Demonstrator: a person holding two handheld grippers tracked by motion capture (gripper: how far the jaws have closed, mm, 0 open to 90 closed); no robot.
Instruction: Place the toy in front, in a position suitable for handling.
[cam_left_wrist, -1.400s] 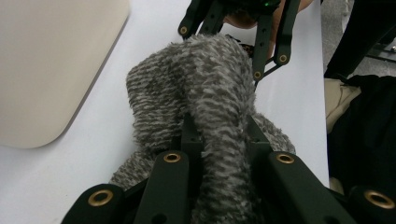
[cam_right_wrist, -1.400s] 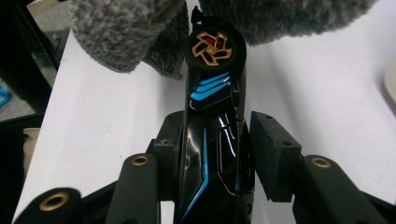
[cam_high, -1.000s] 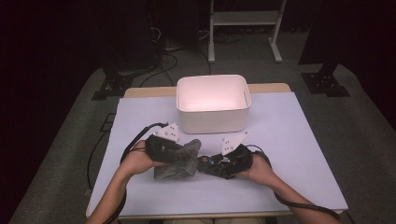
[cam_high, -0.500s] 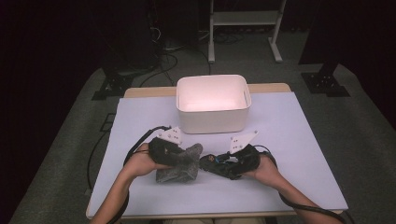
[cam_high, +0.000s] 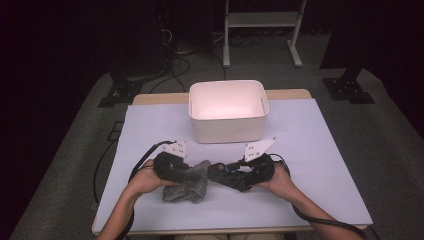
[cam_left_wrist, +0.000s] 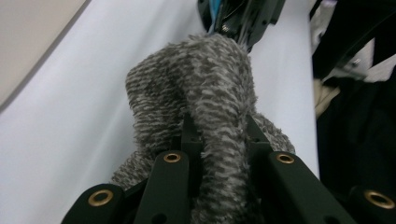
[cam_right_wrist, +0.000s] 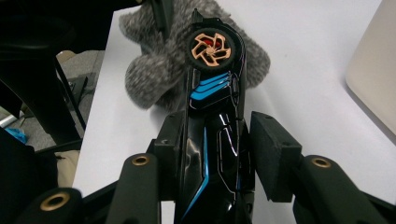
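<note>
A: Grey fuzzy cloth (cam_high: 189, 181) lies at the near left of the surface (cam_high: 320, 165), pinched in a fold by the left tongs (cam_left_wrist: 219, 135). Why?

B: Probably to wipe the black toy car (cam_right_wrist: 212, 116), which the right tongs (cam_right_wrist: 222, 140) clamp by its sides, nose meeting the cloth.

A: What differs from a second ago?

B: The left hand (cam_high: 145, 177) sits slightly lower; the white bin (cam_high: 227, 125) beyond is unmoved.
</note>
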